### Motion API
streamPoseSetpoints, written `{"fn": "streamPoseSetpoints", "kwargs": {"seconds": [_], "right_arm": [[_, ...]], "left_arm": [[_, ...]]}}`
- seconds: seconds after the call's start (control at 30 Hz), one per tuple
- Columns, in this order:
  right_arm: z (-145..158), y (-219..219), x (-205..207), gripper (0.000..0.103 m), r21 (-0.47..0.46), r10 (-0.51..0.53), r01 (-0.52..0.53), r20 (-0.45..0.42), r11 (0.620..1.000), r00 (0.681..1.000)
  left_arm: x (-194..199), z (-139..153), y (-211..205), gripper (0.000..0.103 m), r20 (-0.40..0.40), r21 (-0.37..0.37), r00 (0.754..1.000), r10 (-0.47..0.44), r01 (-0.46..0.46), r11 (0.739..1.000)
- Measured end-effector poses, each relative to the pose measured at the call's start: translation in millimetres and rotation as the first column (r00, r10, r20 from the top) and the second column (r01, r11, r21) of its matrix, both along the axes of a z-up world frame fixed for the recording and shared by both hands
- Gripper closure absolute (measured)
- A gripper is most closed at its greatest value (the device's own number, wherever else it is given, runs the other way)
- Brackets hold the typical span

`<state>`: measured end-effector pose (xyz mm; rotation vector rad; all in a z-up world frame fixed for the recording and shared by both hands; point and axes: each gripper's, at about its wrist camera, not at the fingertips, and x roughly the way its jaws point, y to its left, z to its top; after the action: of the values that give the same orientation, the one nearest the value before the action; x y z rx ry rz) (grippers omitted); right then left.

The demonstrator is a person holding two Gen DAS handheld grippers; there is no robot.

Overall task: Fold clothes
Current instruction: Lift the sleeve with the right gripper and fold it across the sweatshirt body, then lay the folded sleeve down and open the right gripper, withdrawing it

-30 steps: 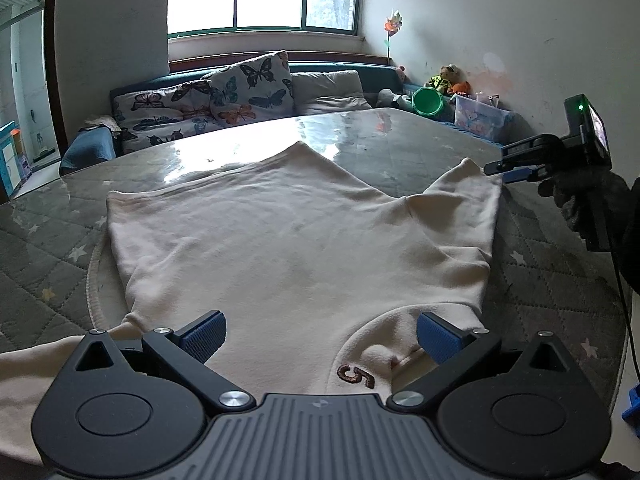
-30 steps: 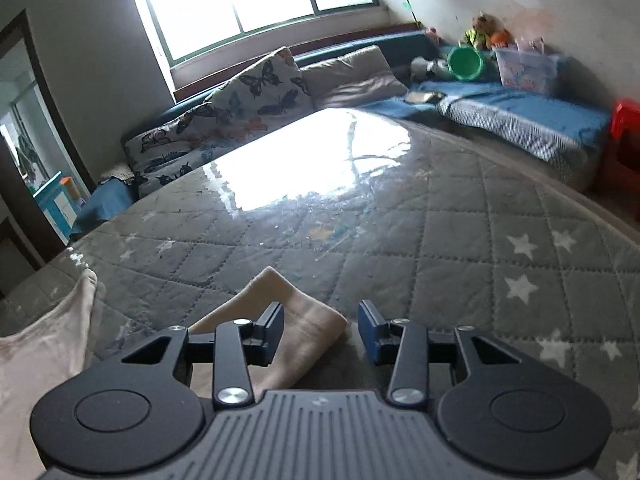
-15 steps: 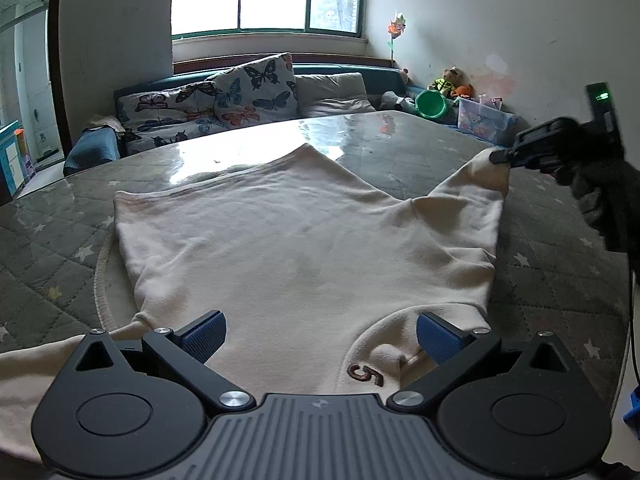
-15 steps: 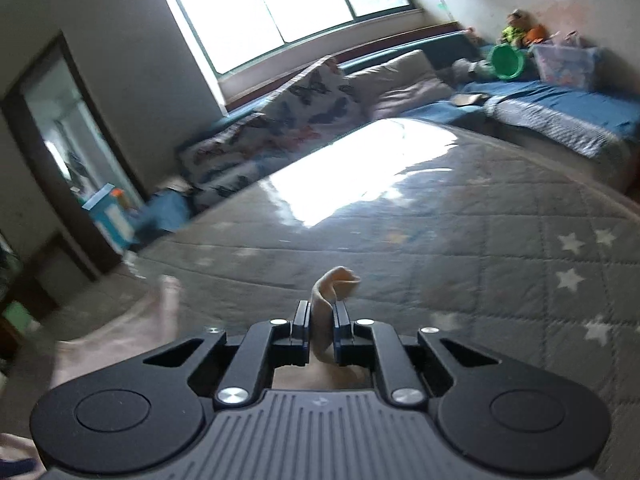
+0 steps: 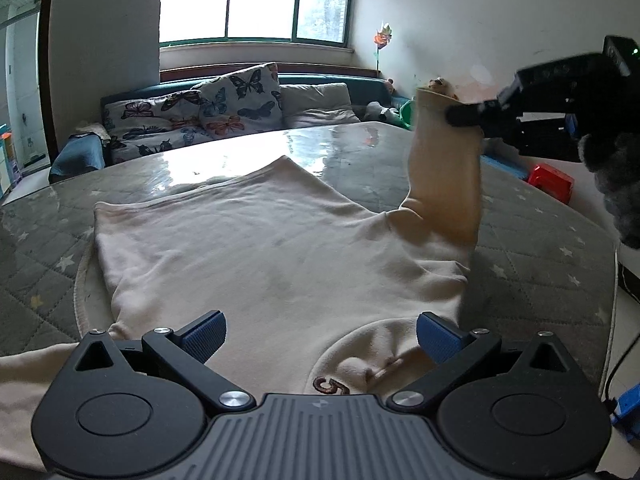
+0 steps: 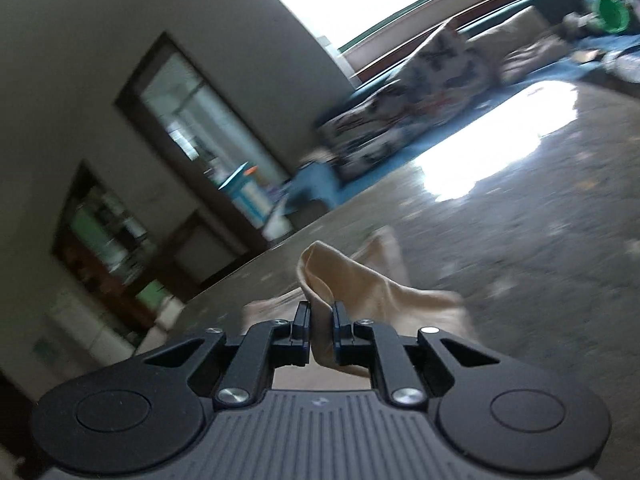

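**Clerk:** Item one, the garment?

**Keeper:** One cream sweatshirt point(image 5: 280, 248), spread flat on the round table point(image 5: 532, 240), which has a grey quilted cover with pale stars under a glossy sheet. A brown "5" point(image 5: 332, 386) is stitched near the edge nearest the left wrist camera. One sleeve point(image 5: 444, 172) stands lifted off the cover, rising to its cuff on the right side of that view; the body lies flat.

**Clerk:** Item two, the right gripper?

**Keeper:** Right gripper point(image 6: 321, 332), black, with its jaws clenched on the sleeve cuff. In its own view, cream cloth is pinched between the two pads and bunches up ahead of them. The left wrist view shows it at the top of the raised sleeve point(image 5: 464, 114), carried in a hand in a dark fuzzy glove point(image 5: 616, 176). The right wrist view is blurred and tilted.

**Clerk:** Item three, the left gripper?

**Keeper:** Left gripper point(image 5: 320, 338), blue pads, jaws released and spread wide. Nothing is gripped; it hangs above the near edge of the sweatshirt, the "5" just below it.

**Clerk:** Surroundings?

**Keeper:** A sofa with butterfly cushions point(image 5: 236, 104) beyond the table, under a window point(image 5: 256, 0). A green bowl point(image 6: 610, 12) and a red stool point(image 5: 550, 182) off to the right. A doorway point(image 6: 200, 136) in the right wrist view, too blurred to detail.
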<state>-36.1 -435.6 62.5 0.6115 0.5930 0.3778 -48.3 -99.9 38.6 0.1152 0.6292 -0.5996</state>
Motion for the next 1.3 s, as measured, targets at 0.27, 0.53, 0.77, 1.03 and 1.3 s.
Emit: {"fn": "streamPoseSetpoints", "kwargs": {"seconds": [0.27,0.53,0.77,1.03,1.3], "right_arm": [[-18,75,19,0.094,0.045,0.185,-0.183,-0.040,0.982,0.982],[-32,109,17,0.087,-0.016,0.277,-0.278,-0.052,0.960,0.960],[-24,77,-17,0.065,-0.320,0.188,-0.175,0.010,0.931,0.982],[-48,56,-49,0.063,-0.621,0.141,-0.110,0.000,0.776,0.990],[-60,62,-41,0.064,-0.674,0.140,-0.092,0.017,0.733,0.990]], "left_arm": [[0,-2,18,0.000,-0.020,-0.028,0.999,0.035,-0.035,0.999],[5,-8,21,0.001,-0.044,-0.041,0.998,0.039,-0.040,0.998],[10,-7,28,0.006,-0.047,-0.055,0.997,0.061,-0.063,0.996],[16,-12,32,0.018,-0.058,-0.036,0.995,0.079,-0.081,0.996],[20,-17,29,0.036,-0.064,-0.009,0.994,0.091,-0.091,0.996]]}}
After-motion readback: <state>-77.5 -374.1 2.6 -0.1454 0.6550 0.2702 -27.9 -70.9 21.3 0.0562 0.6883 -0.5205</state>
